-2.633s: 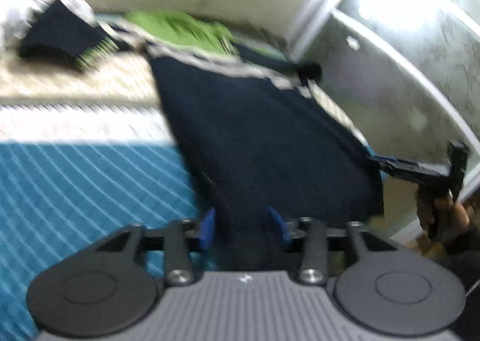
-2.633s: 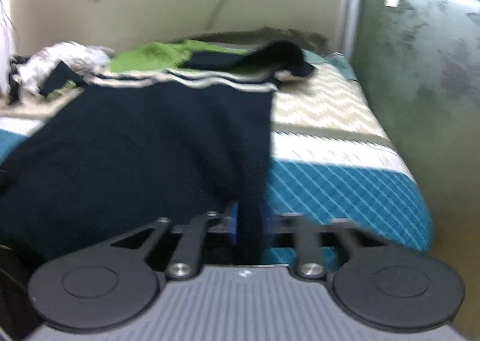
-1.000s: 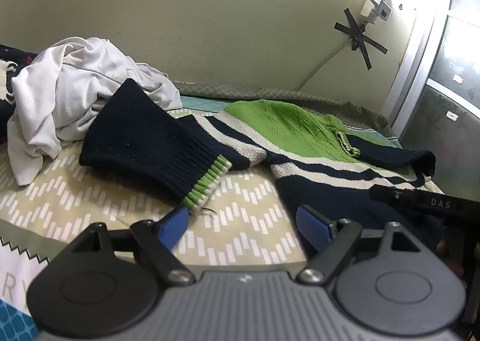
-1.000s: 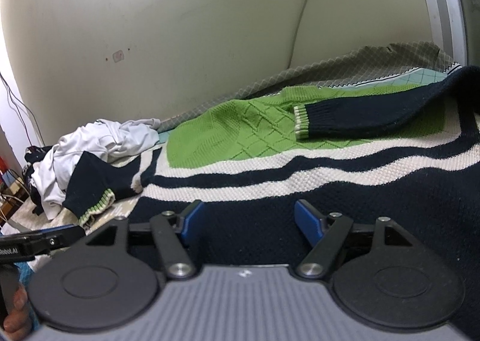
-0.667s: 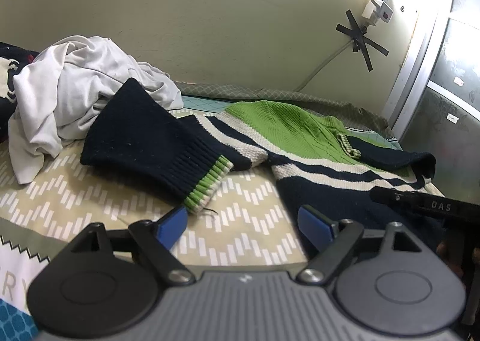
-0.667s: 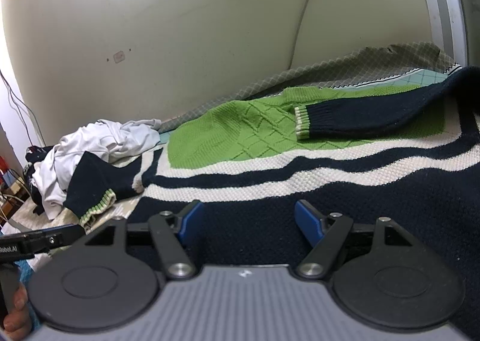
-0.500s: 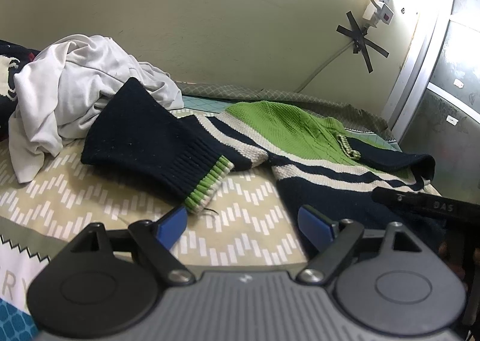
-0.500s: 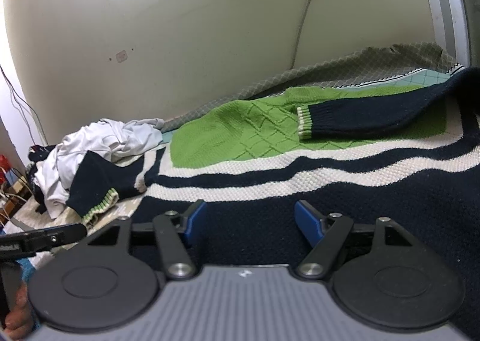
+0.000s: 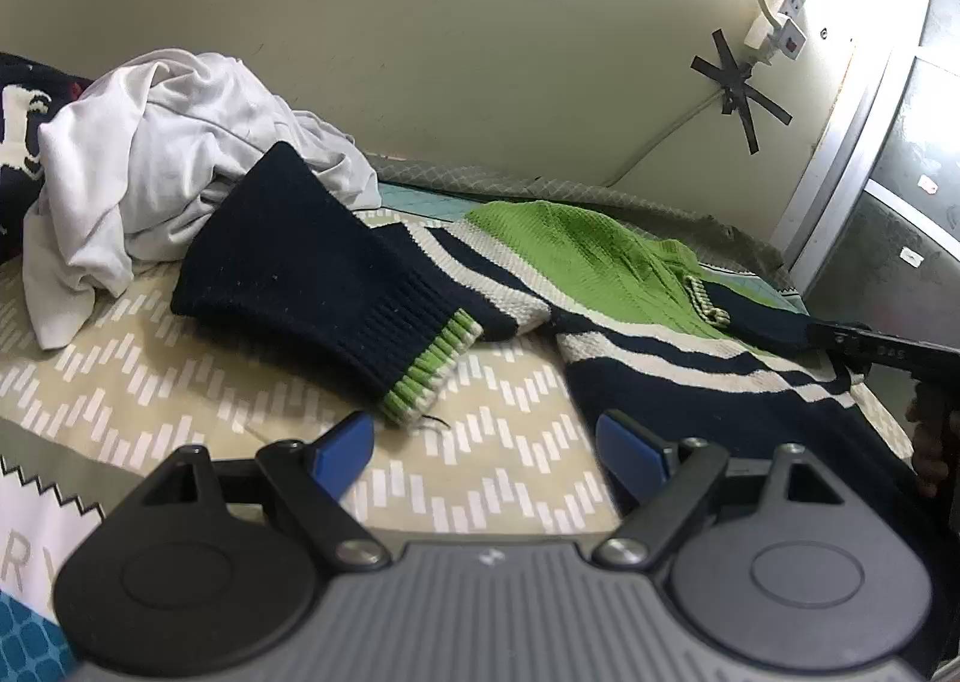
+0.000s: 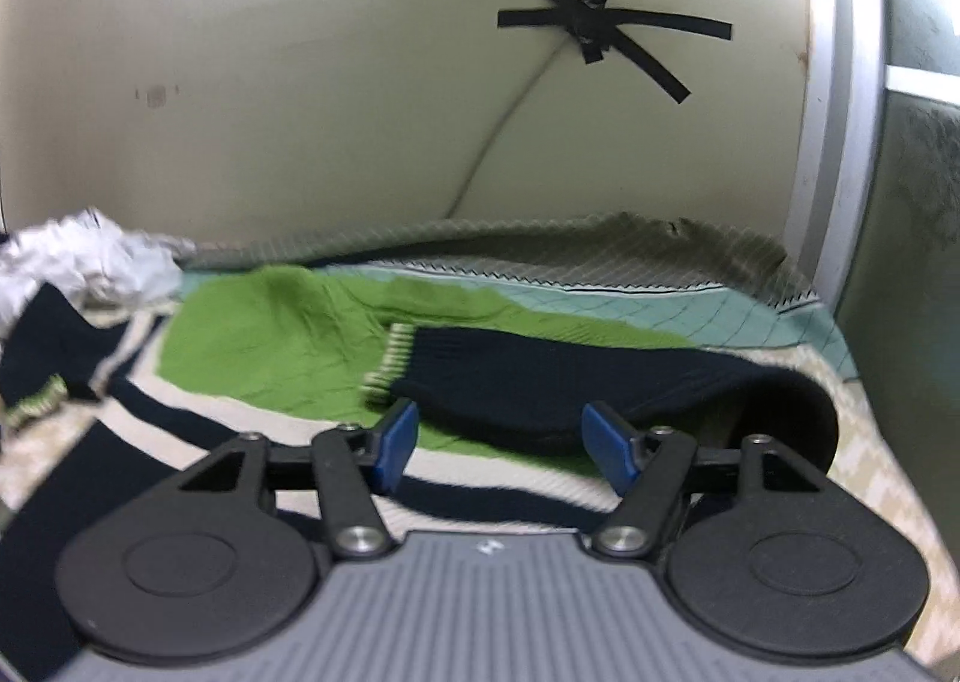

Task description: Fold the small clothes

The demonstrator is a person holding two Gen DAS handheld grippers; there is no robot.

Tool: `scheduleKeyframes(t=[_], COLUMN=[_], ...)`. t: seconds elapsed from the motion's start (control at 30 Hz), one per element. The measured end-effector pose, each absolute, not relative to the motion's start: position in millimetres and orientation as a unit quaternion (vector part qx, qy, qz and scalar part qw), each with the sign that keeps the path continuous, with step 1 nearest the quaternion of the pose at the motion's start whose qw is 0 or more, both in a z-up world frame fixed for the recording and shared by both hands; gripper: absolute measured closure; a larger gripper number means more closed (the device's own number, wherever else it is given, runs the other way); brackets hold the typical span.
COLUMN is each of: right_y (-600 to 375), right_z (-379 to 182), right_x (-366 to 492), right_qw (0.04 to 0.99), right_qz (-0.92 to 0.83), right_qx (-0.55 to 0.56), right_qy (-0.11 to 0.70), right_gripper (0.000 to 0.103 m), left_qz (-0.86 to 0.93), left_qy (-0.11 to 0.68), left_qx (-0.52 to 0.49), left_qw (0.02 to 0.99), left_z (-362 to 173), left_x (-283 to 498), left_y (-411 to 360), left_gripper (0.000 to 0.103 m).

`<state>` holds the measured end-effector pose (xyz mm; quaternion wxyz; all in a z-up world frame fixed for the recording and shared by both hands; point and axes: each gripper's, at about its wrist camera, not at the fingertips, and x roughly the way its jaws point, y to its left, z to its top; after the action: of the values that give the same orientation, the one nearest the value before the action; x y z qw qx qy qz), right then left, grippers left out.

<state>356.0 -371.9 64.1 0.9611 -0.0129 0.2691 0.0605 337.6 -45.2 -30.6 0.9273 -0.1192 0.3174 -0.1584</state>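
The sweater (image 9: 648,286) lies spread on the bed (image 9: 150,382). Both the left gripper (image 9: 483,445) and the right gripper (image 10: 501,439) stand released, grasping nothing. I think thick knit may slip or bunch if pinched shallowly at the sleeve (image 10: 540,388).

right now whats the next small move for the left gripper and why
Probably ease the left gripper forward and close on the sleeve cuff: its jaws stand open and empty just short of it, and that sleeve still lies spread off the sweater, unfolded.
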Motion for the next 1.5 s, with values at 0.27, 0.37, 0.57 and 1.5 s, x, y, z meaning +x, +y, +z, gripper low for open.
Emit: scheduleKeyframes(t=[0.27,0.37,0.57,1.5], right_y=[-318,-314,-300,-334], right_z=[43,37,78,71], right_x=[411,427,413,397], right_qw=[0.942,0.940,0.958,0.943], right_qz=[0.113,0.091,0.125,0.146], right_qx=[-0.100,-0.089,-0.004,0.063], right_qy=[0.301,0.316,0.258,0.293], right_gripper=[0.045,0.099,0.103,0.054], left_qz=[-0.156,-0.156,-0.158,-0.159], left_qy=[0.320,0.321,0.322,0.306], left_qx=[-0.122,-0.122,-0.120,-0.130], left_qw=[0.926,0.926,0.926,0.930], left_z=[-31,-31,-31,-28], left_x=[339,339,339,331], left_y=[-44,-44,-46,-40], left_gripper=[0.019,0.019,0.018,0.017])
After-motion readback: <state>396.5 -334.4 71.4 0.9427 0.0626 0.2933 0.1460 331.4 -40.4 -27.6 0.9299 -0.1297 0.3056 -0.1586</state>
